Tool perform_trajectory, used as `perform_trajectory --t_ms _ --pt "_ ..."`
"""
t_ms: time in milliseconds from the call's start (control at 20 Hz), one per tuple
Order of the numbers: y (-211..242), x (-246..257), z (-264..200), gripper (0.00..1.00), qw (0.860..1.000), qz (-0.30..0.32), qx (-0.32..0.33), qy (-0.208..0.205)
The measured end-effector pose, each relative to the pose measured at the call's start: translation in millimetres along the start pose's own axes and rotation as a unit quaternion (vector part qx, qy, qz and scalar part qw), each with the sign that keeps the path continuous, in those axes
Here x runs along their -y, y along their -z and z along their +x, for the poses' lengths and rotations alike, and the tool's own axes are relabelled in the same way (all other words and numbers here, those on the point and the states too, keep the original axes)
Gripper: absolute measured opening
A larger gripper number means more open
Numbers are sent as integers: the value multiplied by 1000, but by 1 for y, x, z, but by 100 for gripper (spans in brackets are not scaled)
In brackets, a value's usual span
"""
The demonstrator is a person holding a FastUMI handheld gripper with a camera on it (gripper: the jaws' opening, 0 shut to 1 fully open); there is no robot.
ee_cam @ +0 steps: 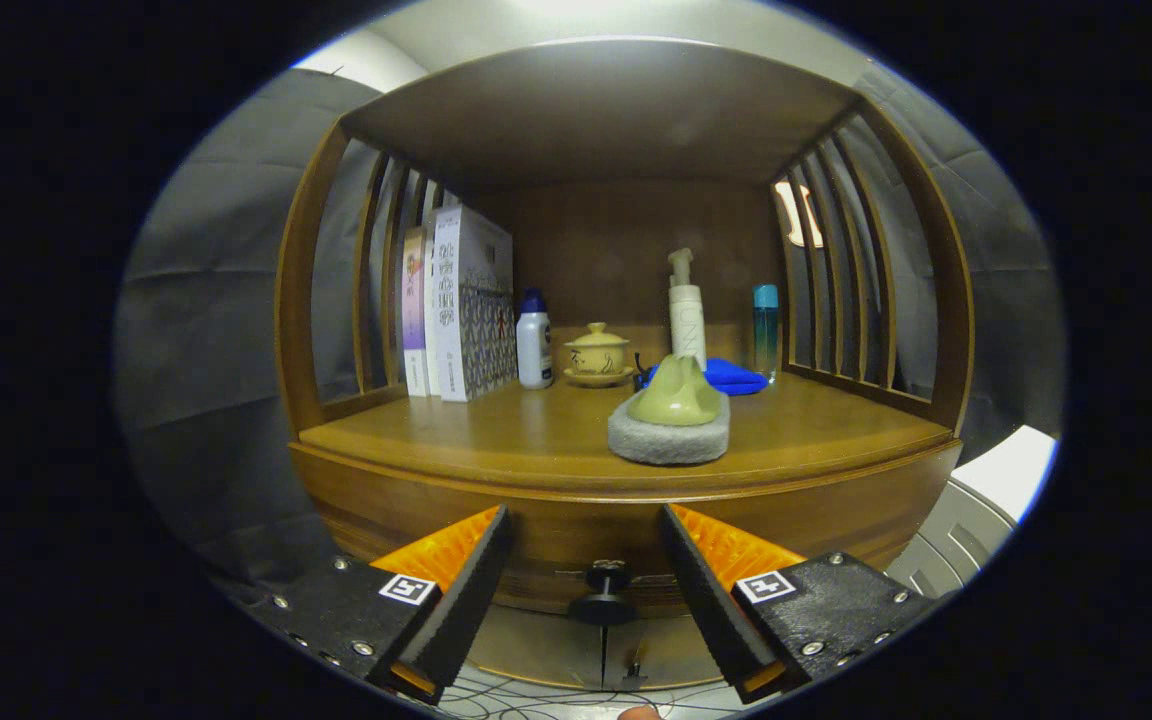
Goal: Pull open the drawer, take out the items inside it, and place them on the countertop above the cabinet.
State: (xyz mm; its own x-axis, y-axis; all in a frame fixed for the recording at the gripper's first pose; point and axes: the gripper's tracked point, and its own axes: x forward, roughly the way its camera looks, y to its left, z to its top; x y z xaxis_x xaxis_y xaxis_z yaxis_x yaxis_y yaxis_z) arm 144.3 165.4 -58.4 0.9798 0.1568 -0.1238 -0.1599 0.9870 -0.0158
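Claw (pixel 586 530) is released, fingers spread wide, nothing between the pads. The left finger (pixel 466 580) and the right finger (pixel 706 585) sit apart on either side of the drawer knob (pixel 604 592), which is just ahead of them, in the gap and not touched. The knob is dark, round, on a short stem. Drawer front (pixel 626 540) is the wood band right under the countertop; looks closed, so the inside and any contents are hidden.

Countertop (pixel 496 440) above the cabinet has stuff on it. Near the front, right of centre: a grey sponge pad (pixel 668 440) with a green handle (pixel 676 395) on top of it, lying flat. Behind it is a blue cloth (pixel 736 376), and a white pump bottle (pixel 686 315) stands upright at the back. Right of that is a clear blue-capped bottle (pixel 765 335), upright near the slatted side rail (pixel 831 290). At back centre is a small yellow lidded cup (pixel 597 350) on a saucer (pixel 598 377), lid on, so the contents can't be seen. Just left of it is a white bottle with blue cap (pixel 534 345). Far left: boxes (pixel 461 305) standing upright against the left rail.

Below the drawer a lower cabinet door seam (pixel 604 655) shows, with wires on the floor (pixel 556 695).
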Motion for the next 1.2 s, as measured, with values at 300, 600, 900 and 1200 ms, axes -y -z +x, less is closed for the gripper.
perform_trajectory --t_ms 300,600,900,1200 --pt "-68 57 -71 93 998 -2 64 2" --pt "-96 97 -123 93 994 -41 102 9" --pt "-96 121 -159 93 994 -22 103 21" --pt "-90 128 -172 93 994 -34 99 20"
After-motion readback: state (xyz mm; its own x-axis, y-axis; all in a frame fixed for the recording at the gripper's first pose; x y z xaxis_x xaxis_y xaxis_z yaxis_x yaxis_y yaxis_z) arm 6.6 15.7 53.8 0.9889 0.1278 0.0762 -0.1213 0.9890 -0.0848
